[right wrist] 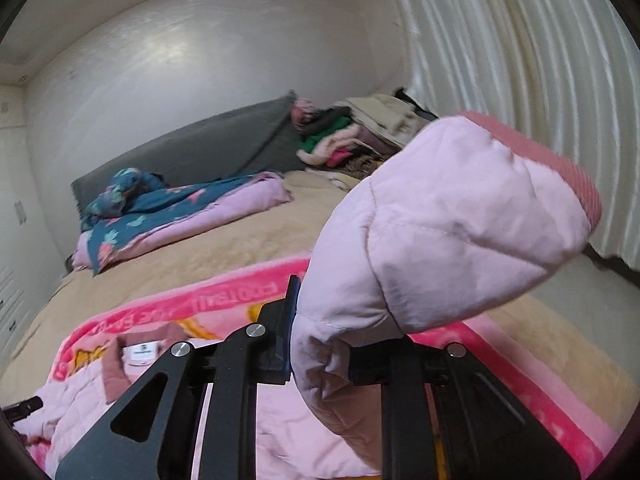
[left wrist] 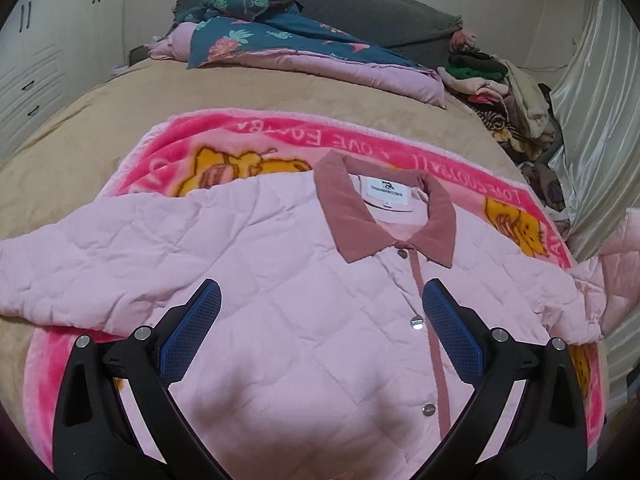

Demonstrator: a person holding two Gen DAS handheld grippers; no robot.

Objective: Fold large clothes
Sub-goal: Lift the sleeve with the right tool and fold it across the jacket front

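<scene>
- Jacket [left wrist: 280, 280]: lies front up on the pink blanket [left wrist: 248, 136] on the bed [left wrist: 100, 116], snaps closed, collar [left wrist: 380, 216] toward the headboard.
- Long axis: runs collar to hem, along the placket; the hem end is nearest the left wrist camera.
- Left gripper [left wrist: 320, 300]: jaws wide apart, holding nothing, above the chest panel.
- Right gripper [right wrist: 320, 344]: clamped on the sleeve [right wrist: 440, 240], which is raised off the bed; the cuff [right wrist: 576, 184] juts up and away from the camera.
- Step in hand, as judged: fold this sleeve inward across the chest.
- Carry the cuff over toward the placket, keeping the sleeve taut and untwisted.
- Lay it flat across the front before release.
- Use the left gripper to pin the shoulder so the body does not drag.
</scene>
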